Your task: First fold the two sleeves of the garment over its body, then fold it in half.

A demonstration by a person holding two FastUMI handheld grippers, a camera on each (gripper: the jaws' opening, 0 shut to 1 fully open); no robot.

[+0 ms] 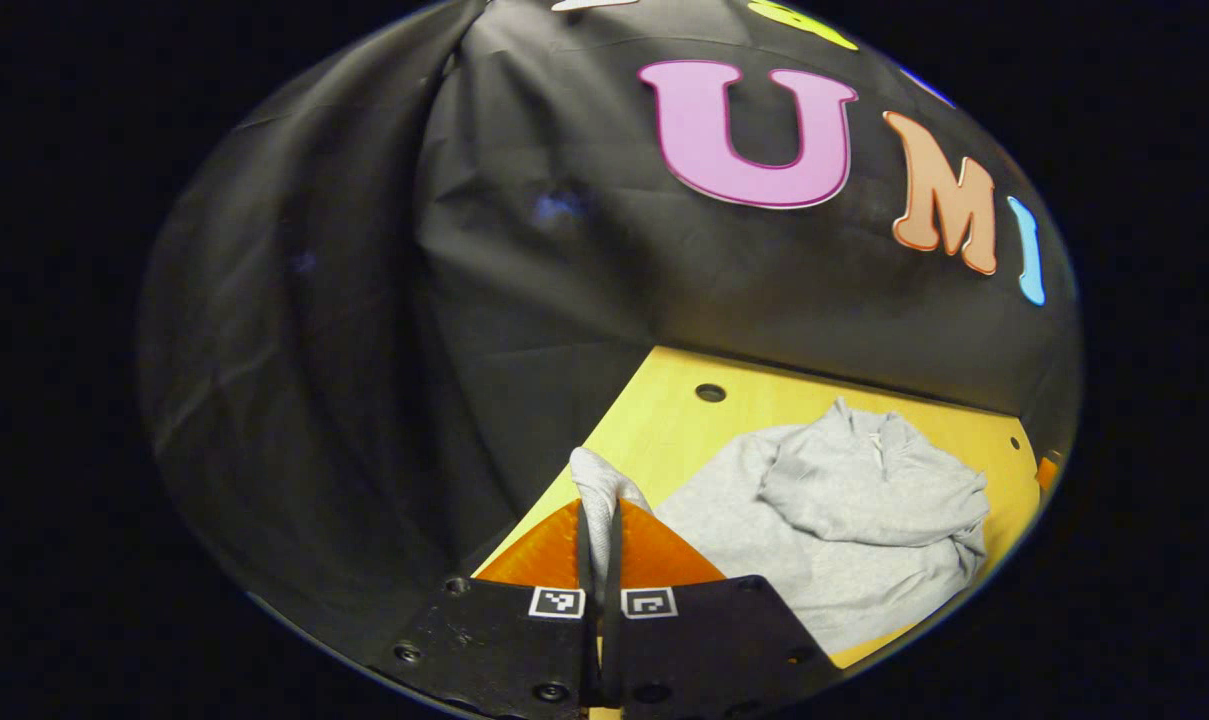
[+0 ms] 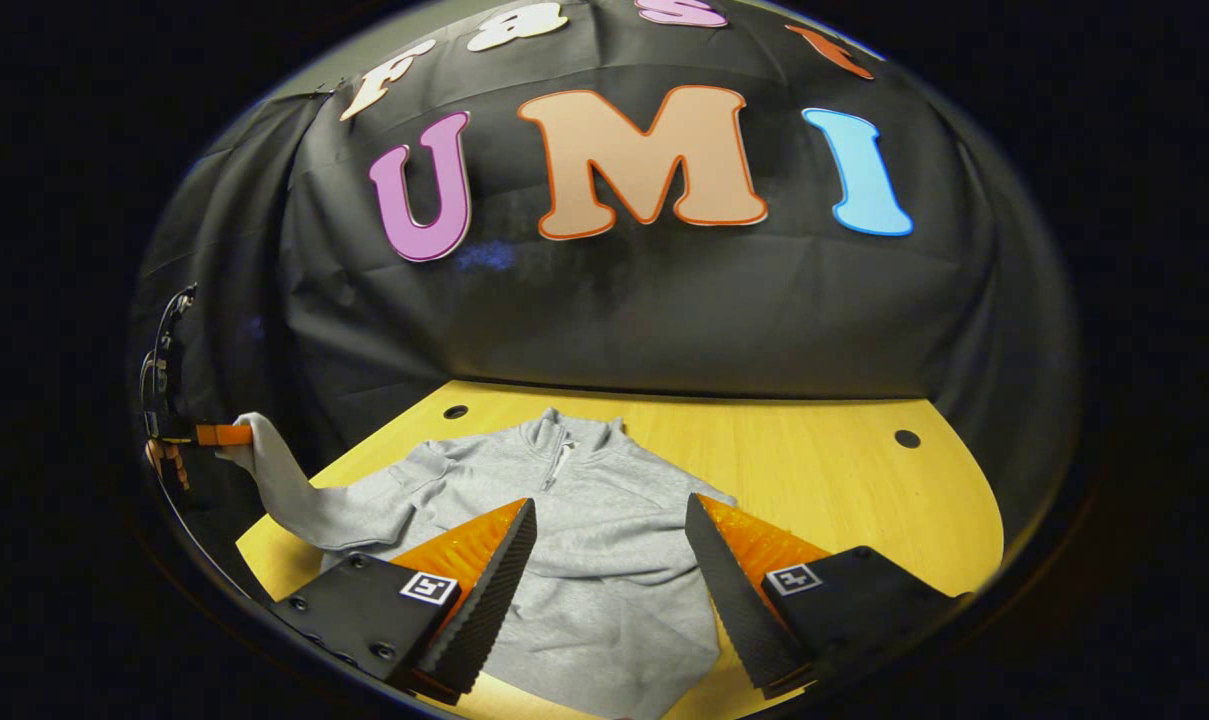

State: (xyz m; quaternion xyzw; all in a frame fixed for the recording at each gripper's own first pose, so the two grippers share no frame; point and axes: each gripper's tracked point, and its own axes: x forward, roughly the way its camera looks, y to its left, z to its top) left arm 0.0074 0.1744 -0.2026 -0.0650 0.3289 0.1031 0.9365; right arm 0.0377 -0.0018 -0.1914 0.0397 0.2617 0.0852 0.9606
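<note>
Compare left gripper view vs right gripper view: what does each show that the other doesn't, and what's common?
Left gripper view alone: a close look at the left gripper with its jaws closed on the sleeve cuff, and one sleeve already lying across the sweater's chest.

Right gripper view alone: the right gripper with jaws wide apart above the sweater, holding nothing, and the held sleeve stretched up off the table toward the left gripper at the far left.

Both: the grey zip-neck sweater spread on the yellow table, and the black cloth wall.

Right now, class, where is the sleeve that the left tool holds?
The sleeve stretches off the table's left edge in the right gripper view, its cuff pinched in the left tool.
</note>
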